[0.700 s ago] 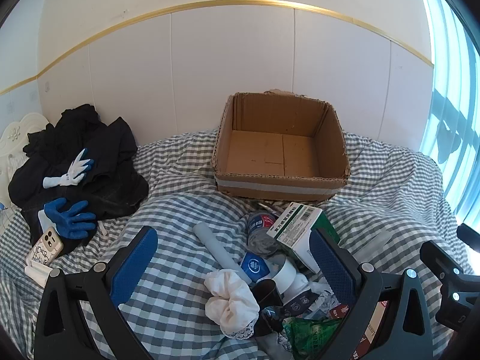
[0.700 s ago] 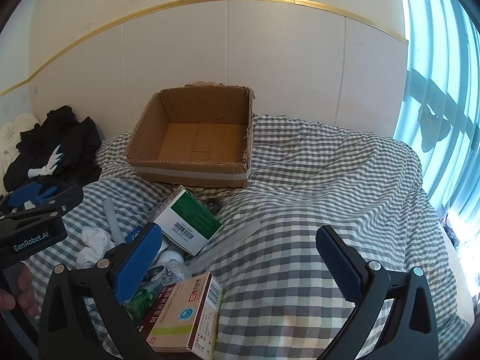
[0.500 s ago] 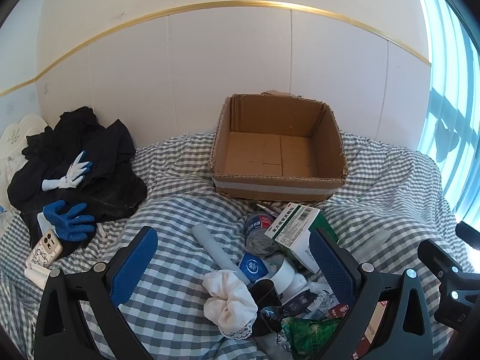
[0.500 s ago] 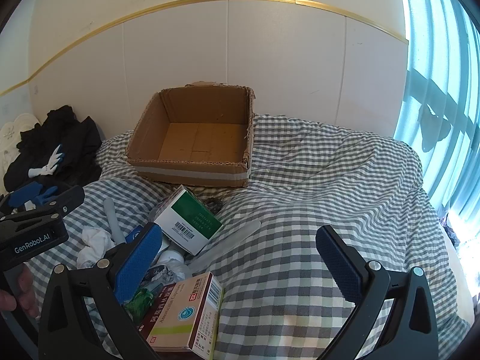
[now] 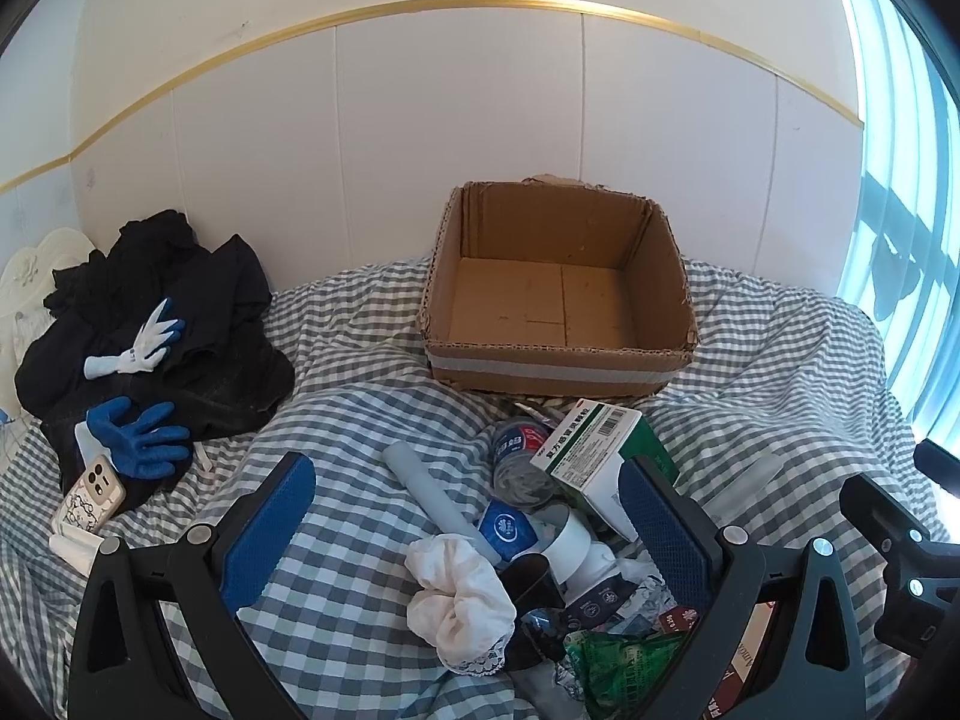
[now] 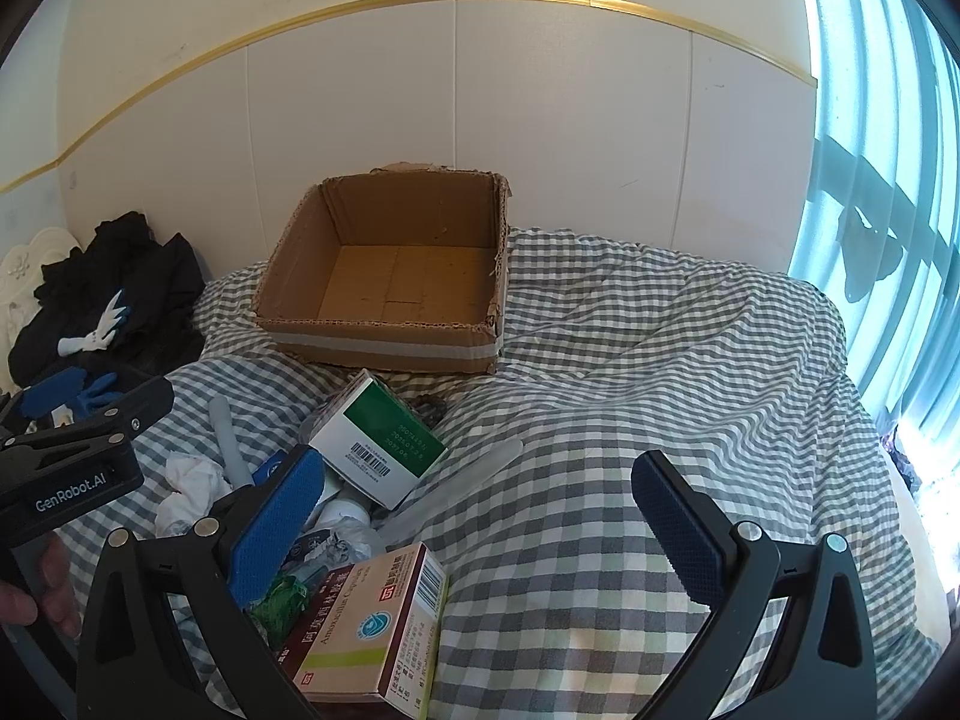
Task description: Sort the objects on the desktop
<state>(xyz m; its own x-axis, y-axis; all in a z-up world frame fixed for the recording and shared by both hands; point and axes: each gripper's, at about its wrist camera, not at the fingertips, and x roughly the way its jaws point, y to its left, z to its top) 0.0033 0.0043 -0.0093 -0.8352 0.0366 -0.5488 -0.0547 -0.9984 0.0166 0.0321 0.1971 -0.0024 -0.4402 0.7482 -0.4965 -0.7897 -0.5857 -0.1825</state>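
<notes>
An empty cardboard box (image 5: 558,306) (image 6: 390,288) sits at the back of the checked bedspread (image 5: 336,420). In front of it lies a heap: a green-and-white medicine box (image 5: 594,450) (image 6: 378,444), a pale tube (image 5: 429,489), a crushed can (image 5: 519,456), a white cloth (image 5: 459,594), a white bottle (image 5: 579,549), a green wrapper (image 5: 624,669) and a red-and-beige pill box (image 6: 366,630). My left gripper (image 5: 465,531) stands open above the heap, holding nothing. My right gripper (image 6: 474,525) is open over the bedspread, its left finger beside the heap.
Dark clothes (image 5: 162,324) lie at the left with a blue-and-white glove (image 5: 141,345) on them, a blue glove (image 5: 135,435) and a phone (image 5: 90,495) lower down. A white wall stands behind the box; a window (image 6: 882,192) is at the right. The bedspread's right half (image 6: 660,372) is bare.
The left gripper's view has shifted slightly, so the box and heap sit a little lower and to the left. The right gripper has kept still; both stay open.
</notes>
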